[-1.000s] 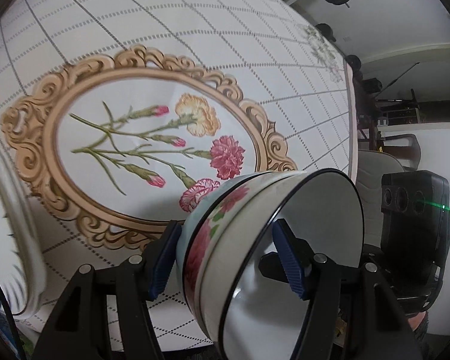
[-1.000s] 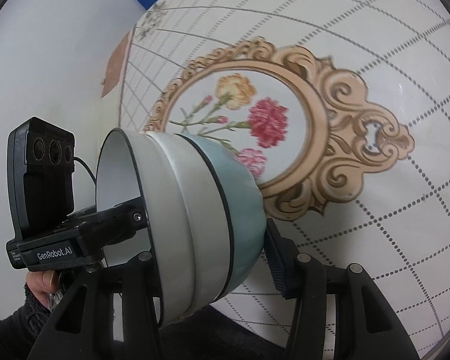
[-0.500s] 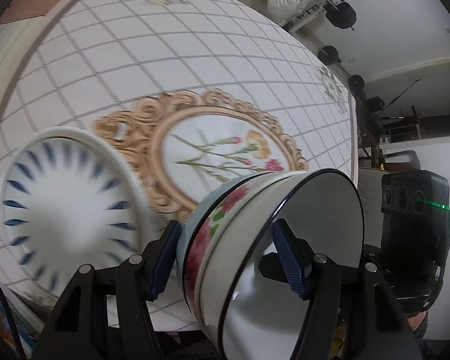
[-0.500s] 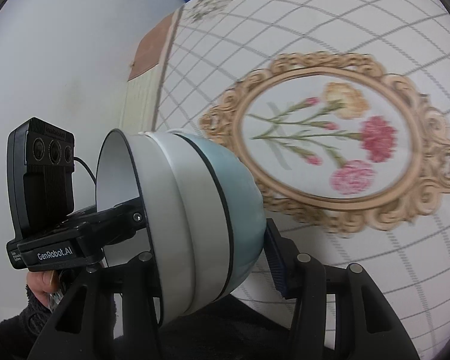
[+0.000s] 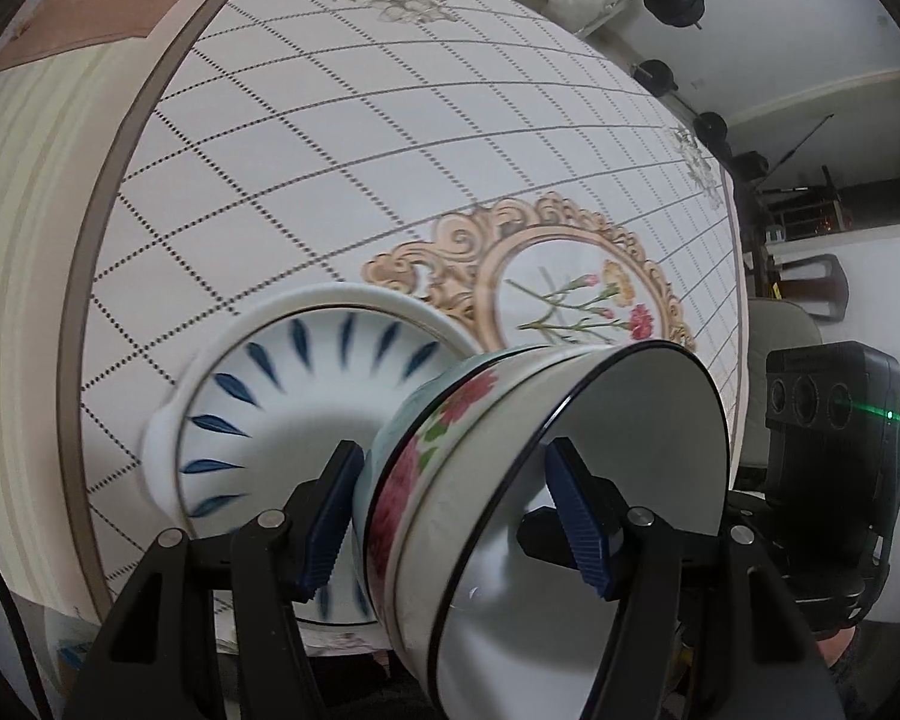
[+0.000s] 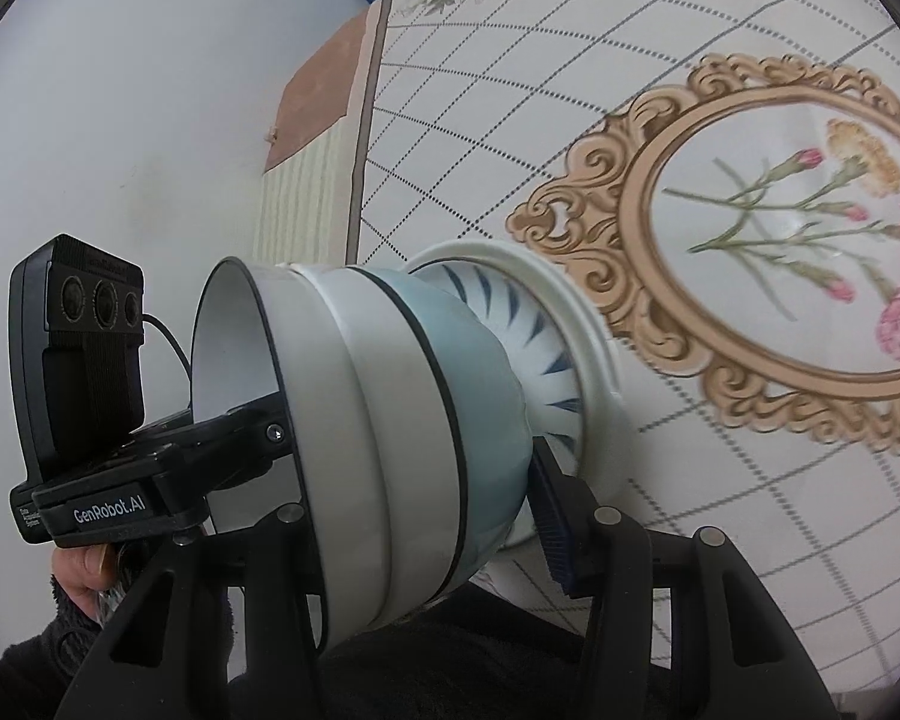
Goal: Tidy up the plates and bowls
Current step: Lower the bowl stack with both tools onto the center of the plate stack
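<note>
On the desk (image 5: 390, 138) with its flowered cloth, a blue-leaf bowl (image 5: 306, 384) sits near; my left fingers (image 5: 450, 516) and right fingers (image 6: 414, 474) both clamp the floral bowl stack (image 5: 510, 480) just above it.

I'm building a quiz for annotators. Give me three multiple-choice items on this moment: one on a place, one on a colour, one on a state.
1. Where is the blue-dash bowl relative to the floral medallion on the tablecloth?
A. on its centre
B. beside it, overlapping only its frame edge
C. off the table

2. What colour are the dashes inside that bowl?
A. red
B. green
C. dark blue

3. How is the bowl stack held?
A. by the left hand-held gripper and right hand-held gripper, one at each rim side
B. by one gripper only
C. resting free on the cloth

Answers: 1 B, the flowers stay uncovered next to the bowl. 2 C, dark blue strokes ring its inside. 3 A, each wrist view shows fingers across the stack wall, with the other gripper opposite.
</note>
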A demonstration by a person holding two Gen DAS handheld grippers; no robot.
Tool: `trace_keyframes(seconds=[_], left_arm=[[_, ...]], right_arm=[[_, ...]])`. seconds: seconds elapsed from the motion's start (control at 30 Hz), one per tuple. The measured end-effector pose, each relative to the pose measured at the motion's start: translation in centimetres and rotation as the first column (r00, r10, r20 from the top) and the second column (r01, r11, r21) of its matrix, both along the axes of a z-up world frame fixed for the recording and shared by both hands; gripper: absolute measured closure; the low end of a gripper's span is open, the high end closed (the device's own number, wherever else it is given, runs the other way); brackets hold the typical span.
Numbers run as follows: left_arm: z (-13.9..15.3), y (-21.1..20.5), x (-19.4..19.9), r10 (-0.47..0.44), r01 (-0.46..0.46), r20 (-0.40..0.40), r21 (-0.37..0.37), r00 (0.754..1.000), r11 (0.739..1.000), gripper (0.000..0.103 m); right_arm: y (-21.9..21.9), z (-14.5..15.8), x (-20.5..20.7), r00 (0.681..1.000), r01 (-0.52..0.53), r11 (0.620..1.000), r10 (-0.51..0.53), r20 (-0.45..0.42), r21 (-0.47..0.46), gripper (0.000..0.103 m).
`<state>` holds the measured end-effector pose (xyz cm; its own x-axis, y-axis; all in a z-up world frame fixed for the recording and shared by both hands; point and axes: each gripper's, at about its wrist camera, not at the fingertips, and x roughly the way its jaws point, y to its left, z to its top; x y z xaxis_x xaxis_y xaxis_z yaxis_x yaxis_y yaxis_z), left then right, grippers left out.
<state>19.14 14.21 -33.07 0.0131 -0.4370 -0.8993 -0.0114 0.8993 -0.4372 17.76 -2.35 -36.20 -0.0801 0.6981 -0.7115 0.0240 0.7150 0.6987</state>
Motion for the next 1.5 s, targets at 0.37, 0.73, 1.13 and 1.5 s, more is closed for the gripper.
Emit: trace_keyframes(seconds=[0.37,0.73,1.13,1.5], left_arm=[[-3.2,2.6,0.1,-0.016,0.015,-0.05,-0.006,0.999,1.0,0.042],[-4.5,3.4,-0.1,-0.012,0.012,-0.072,0.006,0.997,1.0,0.042],[-4.5,3.3,-0.1,-0.024,0.026,-0.063,0.022,0.998,0.999,0.042],[-4.2,2.6,-0.1,-0.045,0.049,-0.062,0.056,0.997,0.997,0.044]], right_arm=[[2.8,-3.4,-0.4,0.999,0.015,0.999,-0.016,-0.049,-0.031,0.051],[3.9,-4.9,-0.2,0.997,0.003,0.999,-0.006,-0.073,-0.047,0.051],[4.2,-5.4,-0.2,0.997,0.005,0.999,-0.009,-0.076,-0.043,0.051],[3.8,-5.4,-0.4,0.996,0.013,0.998,-0.018,-0.091,-0.064,0.048]])
